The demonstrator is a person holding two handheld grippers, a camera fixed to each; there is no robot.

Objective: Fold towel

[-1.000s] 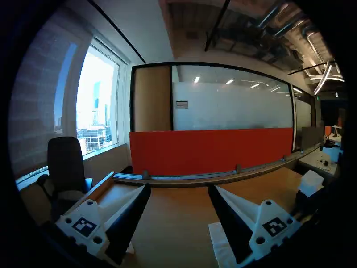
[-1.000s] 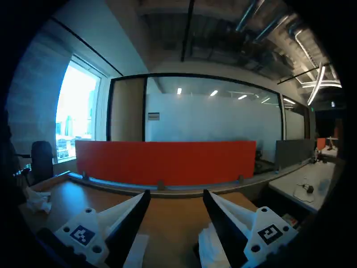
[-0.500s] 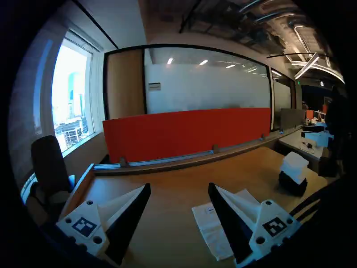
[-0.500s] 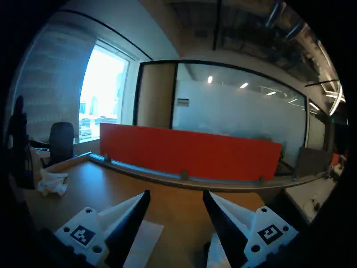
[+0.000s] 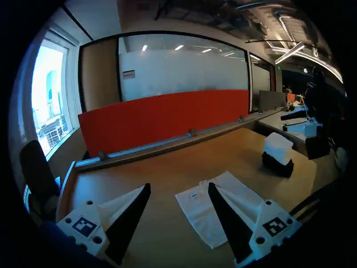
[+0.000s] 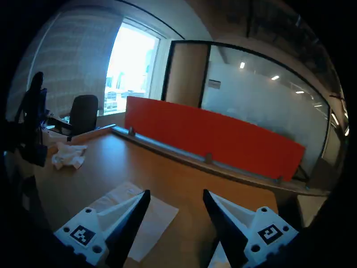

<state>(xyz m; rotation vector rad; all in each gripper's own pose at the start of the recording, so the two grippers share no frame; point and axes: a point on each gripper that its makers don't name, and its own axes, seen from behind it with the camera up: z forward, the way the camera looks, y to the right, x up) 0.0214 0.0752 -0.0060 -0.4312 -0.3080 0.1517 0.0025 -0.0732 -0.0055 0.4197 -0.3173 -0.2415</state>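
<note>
A white towel (image 5: 207,207) lies spread flat on the wooden table (image 5: 169,165), just ahead of my left gripper (image 5: 178,187) and partly behind its right finger (image 5: 241,219). The left gripper is open and holds nothing. In the right gripper view the same towel (image 6: 145,216) lies flat on the table (image 6: 134,165), partly under the left finger (image 6: 111,219). My right gripper (image 6: 176,193) hangs open and empty above the table, near the towel's edge.
A stack of folded white towels (image 5: 277,147) sits on a black block at the right. A crumpled white cloth (image 6: 67,155) lies near the table's left edge. An orange divider (image 6: 214,138) runs along the back. An office chair (image 6: 85,114) stands by the window.
Both views have tipped downward and swung, so more of the table shows. The flat towel has come further into view in front of each gripper. Both grippers stay open.
</note>
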